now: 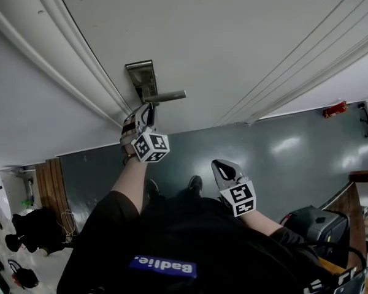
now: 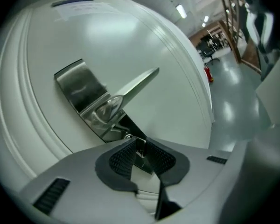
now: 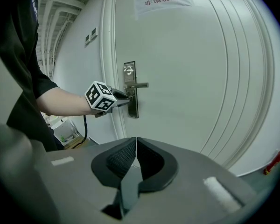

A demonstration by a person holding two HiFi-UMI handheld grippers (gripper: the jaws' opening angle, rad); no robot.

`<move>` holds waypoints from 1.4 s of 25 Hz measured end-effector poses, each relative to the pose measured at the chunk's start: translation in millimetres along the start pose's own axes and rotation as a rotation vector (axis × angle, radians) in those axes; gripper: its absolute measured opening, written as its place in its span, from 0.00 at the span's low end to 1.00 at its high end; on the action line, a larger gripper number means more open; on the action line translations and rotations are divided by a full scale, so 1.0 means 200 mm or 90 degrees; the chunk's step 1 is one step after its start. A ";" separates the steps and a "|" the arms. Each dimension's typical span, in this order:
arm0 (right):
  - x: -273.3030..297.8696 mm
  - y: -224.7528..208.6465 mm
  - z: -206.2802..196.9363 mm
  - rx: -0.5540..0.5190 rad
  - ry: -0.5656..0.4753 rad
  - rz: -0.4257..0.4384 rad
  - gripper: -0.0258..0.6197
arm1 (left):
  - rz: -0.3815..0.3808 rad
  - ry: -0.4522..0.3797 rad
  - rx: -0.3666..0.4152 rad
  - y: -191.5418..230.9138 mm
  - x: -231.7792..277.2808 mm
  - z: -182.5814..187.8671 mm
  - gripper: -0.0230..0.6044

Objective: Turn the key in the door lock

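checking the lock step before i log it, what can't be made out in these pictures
Keyhole: left gripper view, hidden behind the left tool and the key; head view, behind that tool.
Key: only a sliver shows between the pads; its turn cannot be told.
Red item on the floor: head view, too small to identify.
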State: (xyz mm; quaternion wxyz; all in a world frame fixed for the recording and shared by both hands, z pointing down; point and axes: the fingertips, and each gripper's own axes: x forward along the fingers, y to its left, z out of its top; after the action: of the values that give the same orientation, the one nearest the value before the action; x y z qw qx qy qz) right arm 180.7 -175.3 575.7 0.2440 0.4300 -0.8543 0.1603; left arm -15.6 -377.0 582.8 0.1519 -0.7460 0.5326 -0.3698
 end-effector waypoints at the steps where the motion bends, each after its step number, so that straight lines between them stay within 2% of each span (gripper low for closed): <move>1: 0.00 -0.01 0.00 0.000 -0.001 -0.001 0.05 | -0.004 -0.005 -0.042 0.01 0.00 0.00 0.15; 3: -0.01 -0.02 0.00 0.001 0.000 0.000 0.05 | -0.013 -0.019 -0.133 0.02 -0.01 0.00 0.15; 8: -0.03 -0.05 -0.02 0.014 0.001 0.005 0.05 | -0.039 -0.056 -0.409 0.04 -0.01 -0.03 0.15; 11: -0.05 -0.07 -0.02 0.015 0.000 0.003 0.04 | -0.055 -0.072 -0.555 0.05 -0.01 -0.05 0.15; 17: -0.08 -0.10 -0.02 0.019 -0.001 0.001 0.04 | -0.068 -0.103 -0.753 0.07 -0.01 -0.06 0.16; 21: -0.10 -0.10 -0.02 0.016 -0.003 0.007 0.04 | -0.081 -0.124 -0.919 0.06 -0.01 -0.09 0.16; 23: -0.11 -0.10 -0.02 0.013 -0.004 0.011 0.04 | -0.100 -0.143 -1.033 0.04 0.00 -0.10 0.08; 25: -0.12 -0.10 -0.02 0.015 -0.003 0.016 0.04 | -0.125 -0.178 -1.146 0.03 0.01 -0.09 0.08; 28: -0.13 -0.11 -0.04 0.025 0.000 0.022 0.04 | -0.204 -0.257 -1.299 0.02 0.01 -0.09 0.08; 31: -0.12 -0.10 -0.04 0.026 0.002 0.038 0.04 | -0.269 -0.314 -1.397 0.03 0.01 -0.09 0.09; 35: -0.11 -0.08 -0.05 0.025 0.001 0.063 0.04 | -0.286 -0.324 -1.454 0.02 0.01 -0.08 0.10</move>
State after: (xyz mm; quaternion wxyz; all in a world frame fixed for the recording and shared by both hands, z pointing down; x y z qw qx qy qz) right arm 209.2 -164.8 573.1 0.2283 0.3917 -0.8710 0.1891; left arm -30.3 -377.3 592.3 -0.5670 -0.5780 0.3657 0.4590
